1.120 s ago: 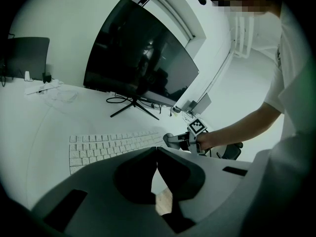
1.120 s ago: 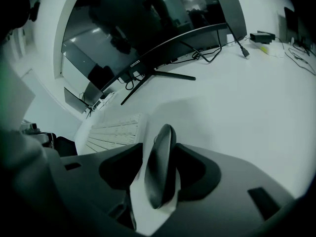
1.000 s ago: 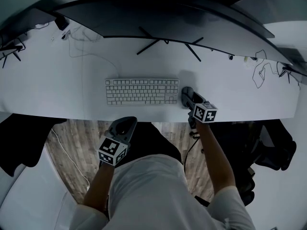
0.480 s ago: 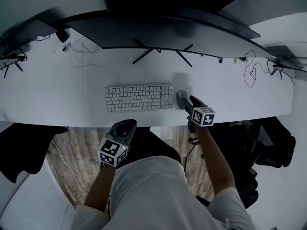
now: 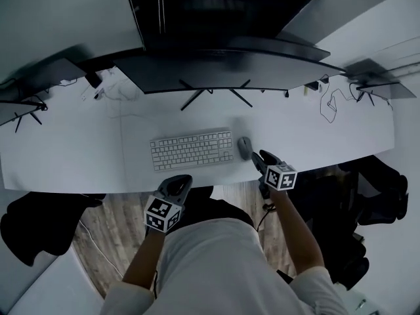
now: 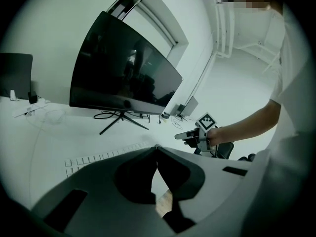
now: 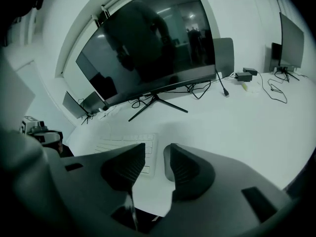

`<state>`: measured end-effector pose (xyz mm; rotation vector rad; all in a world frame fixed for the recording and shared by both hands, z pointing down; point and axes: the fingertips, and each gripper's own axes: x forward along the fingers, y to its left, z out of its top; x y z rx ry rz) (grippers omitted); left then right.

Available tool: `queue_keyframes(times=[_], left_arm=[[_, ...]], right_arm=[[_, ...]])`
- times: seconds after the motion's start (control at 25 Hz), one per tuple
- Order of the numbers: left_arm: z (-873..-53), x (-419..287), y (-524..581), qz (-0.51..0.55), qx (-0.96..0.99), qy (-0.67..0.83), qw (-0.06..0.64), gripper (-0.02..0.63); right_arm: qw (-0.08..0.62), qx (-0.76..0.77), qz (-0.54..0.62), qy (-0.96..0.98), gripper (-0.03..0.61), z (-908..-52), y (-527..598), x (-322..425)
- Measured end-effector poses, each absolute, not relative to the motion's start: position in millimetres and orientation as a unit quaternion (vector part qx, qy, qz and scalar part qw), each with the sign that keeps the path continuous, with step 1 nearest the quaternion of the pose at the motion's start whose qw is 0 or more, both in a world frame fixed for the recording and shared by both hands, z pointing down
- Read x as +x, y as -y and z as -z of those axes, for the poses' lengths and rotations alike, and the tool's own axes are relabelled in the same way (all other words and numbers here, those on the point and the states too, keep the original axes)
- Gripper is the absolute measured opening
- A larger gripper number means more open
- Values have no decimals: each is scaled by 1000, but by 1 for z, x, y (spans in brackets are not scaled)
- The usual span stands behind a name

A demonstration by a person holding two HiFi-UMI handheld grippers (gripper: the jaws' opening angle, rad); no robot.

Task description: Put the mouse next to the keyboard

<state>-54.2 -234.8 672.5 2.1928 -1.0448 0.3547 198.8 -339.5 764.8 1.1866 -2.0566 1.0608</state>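
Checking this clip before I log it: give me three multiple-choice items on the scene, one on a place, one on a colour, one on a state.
1. Where is the mouse?
A. on the desk, just right of the keyboard
B. on the floor
C. on top of the keyboard

2. What colour is the keyboard?
A. black
B. white
C. red

3. How do the left gripper's jaws stand?
A. wide apart
B. closed on the mouse
C. together, holding nothing

Answers:
1 A: the head view shows it lying beside the keyboard's right end.
2 B: its keys and case are white.
3 C: the left gripper view shows the tips meeting with nothing between them.
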Motion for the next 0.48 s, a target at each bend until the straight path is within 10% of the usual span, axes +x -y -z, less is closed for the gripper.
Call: queue_keyframes(times=[0.48], left_arm=[[-659,-55,223,-142,868,364,307,18]], right_arm=[[235,444,-352,790,98,-706,298,181]])
